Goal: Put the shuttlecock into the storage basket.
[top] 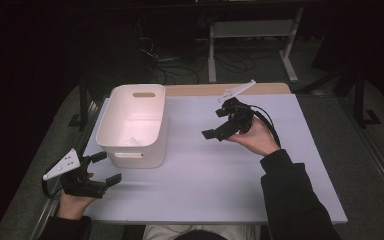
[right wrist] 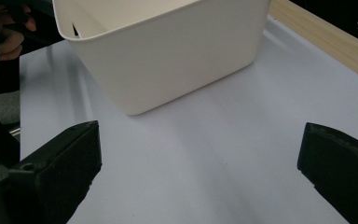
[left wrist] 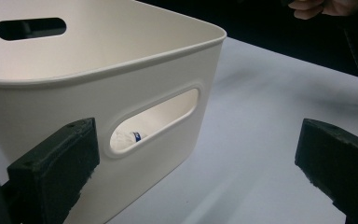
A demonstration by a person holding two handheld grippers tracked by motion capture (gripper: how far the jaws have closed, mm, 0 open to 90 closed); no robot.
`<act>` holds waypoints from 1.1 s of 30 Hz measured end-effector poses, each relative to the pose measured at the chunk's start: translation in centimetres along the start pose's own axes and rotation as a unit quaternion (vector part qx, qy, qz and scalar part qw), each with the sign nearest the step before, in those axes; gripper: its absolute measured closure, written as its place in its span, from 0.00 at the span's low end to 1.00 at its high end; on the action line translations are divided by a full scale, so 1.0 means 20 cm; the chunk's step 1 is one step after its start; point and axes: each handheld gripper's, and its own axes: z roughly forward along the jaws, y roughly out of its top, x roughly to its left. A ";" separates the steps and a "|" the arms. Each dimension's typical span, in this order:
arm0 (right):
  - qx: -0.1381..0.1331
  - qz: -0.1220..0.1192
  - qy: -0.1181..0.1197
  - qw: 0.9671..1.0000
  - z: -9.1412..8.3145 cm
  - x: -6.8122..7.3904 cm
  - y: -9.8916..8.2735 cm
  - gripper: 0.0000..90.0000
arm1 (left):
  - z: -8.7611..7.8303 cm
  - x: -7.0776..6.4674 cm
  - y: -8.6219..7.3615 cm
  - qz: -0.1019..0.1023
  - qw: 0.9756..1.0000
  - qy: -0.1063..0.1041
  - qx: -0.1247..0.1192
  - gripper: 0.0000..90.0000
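Pale worktop (top: pixel 220 170), both hand-held grippers gaping empty; white plastic bin (top: pixel 135 122) looks light, stiff, slick, so I'd grab its handle slot (left wrist: pixel 154 119).

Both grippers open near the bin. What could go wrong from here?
1. The bin is light-looking and stands free on the table; a nudge from the left gripper, close by its near wall, may slide it rather than grip it.
2. A small white item lies low inside, behind the handle slot; tipping the bin might spill it.
3. The right gripper hangs apart from the bin, so a one-sided lift could tilt.
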 end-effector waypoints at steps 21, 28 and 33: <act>-0.008 0.028 -0.016 0.999 -0.08 -0.05 -0.20 0.00 | 0.00 0.00 0.00 0.000 1.000 -0.003 0.001 0.00; -0.013 0.031 -0.019 0.999 -0.11 -0.05 -0.25 0.00 | 0.00 0.00 0.00 0.000 1.000 -0.002 0.001 0.00; -0.016 0.036 -0.021 0.999 -0.12 -0.06 -0.29 0.00 | 0.00 0.00 0.00 0.000 1.000 -0.003 0.001 0.00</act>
